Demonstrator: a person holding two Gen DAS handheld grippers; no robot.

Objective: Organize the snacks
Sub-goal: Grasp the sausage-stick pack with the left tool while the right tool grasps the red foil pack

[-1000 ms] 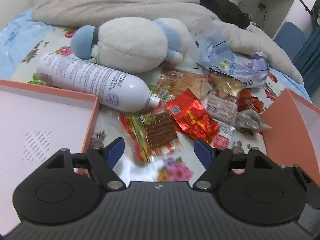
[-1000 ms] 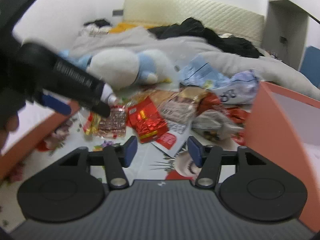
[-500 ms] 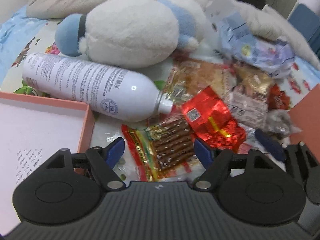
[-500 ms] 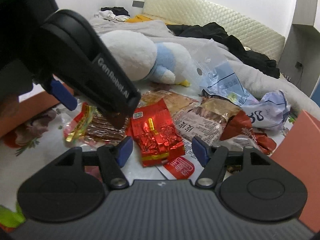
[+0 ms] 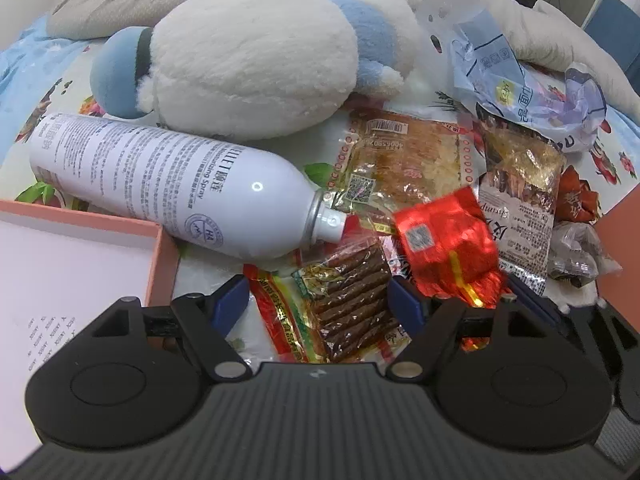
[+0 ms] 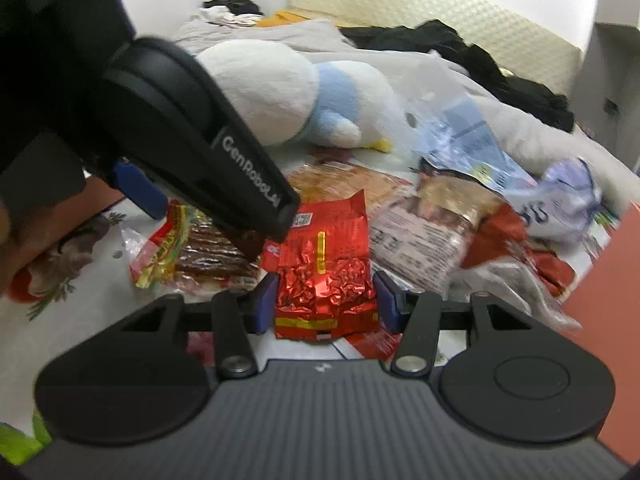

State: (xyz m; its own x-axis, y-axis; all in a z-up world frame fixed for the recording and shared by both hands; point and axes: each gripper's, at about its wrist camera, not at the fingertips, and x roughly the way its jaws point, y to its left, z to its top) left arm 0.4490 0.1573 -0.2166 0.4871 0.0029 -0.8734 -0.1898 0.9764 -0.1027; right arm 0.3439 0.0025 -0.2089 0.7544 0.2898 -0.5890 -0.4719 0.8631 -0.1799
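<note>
Snack packets lie in a heap on the flowered bedsheet. My left gripper (image 5: pixel 318 300) is open, its blue fingers on either side of a clear packet of brown sticks (image 5: pixel 344 300); it also shows in the right wrist view (image 6: pixel 200 256). My right gripper (image 6: pixel 325 300) is open around the lower end of a red foil packet (image 6: pixel 324 276), which also shows in the left wrist view (image 5: pixel 448 248). Neither packet is gripped. The left gripper's body (image 6: pixel 192 136) crosses the right wrist view at upper left.
A white spray bottle (image 5: pixel 168 184) lies beside a white and blue plush toy (image 5: pixel 256 56). An orange-rimmed box (image 5: pixel 160 256) is at left, another orange box wall (image 6: pixel 608 288) at right. More packets (image 5: pixel 404 160) and a blue plastic bag (image 5: pixel 520 92) lie behind.
Both grippers have moved forward and down into the snack heap. The left now straddles the brown stick packet, the right straddles the red foil packet with narrower jaws.
</note>
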